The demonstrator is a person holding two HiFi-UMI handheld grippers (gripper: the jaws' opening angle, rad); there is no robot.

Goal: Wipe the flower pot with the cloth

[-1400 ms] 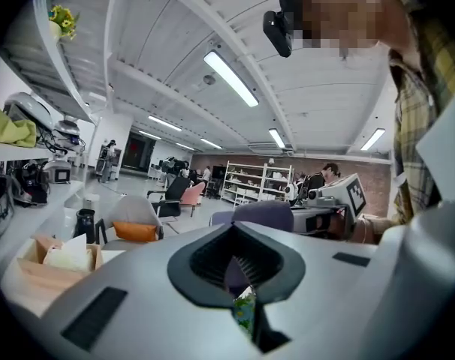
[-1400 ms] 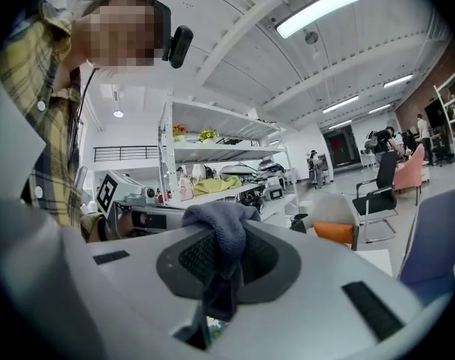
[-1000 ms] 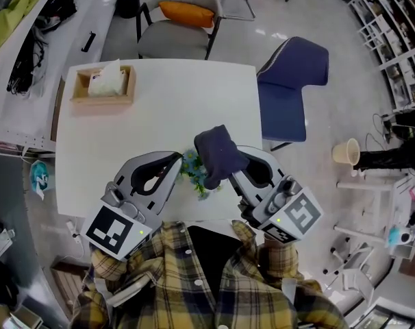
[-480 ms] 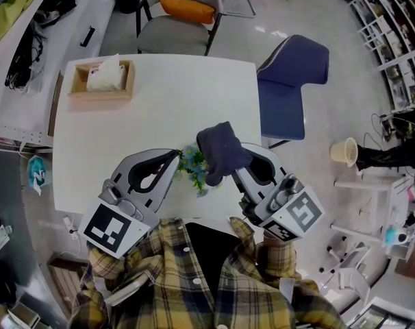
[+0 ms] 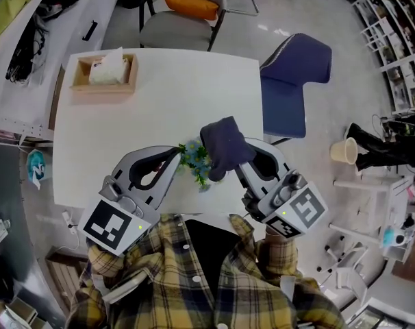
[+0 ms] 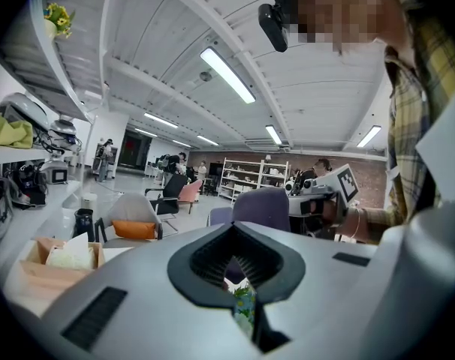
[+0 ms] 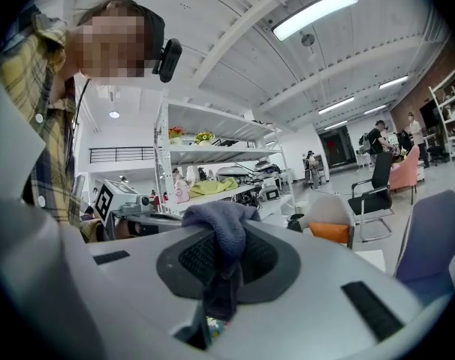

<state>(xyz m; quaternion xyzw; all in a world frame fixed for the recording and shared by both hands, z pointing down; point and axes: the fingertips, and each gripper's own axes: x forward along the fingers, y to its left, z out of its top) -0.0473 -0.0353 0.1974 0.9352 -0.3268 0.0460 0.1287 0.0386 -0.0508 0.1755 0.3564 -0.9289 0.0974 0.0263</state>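
While the right tool (image 5: 229, 167) clamps the cloth (image 5: 223, 146) against the flower pot (image 5: 195, 162) of blue flowers on the table (image 5: 159, 101), the left tool (image 5: 174, 155) pinches that pot; a box (image 5: 101, 86) holds tissues (image 5: 106, 67).

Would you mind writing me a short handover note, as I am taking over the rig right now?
The left tongs: jaws together, tips at the leaves of the potted plant; whether they pinch a leaf is unclear.
The right tongs: shut on the dark blue cloth, which is bunched over the tips and lies against the plant's right side.
The plant stands near the front edge of the white table, between the two tongs; the pot itself is hidden under leaves and cloth.
Done: cloth in hand and brought to the plant.
Left: wipe the pot; how much is already wiped cannot be seen.
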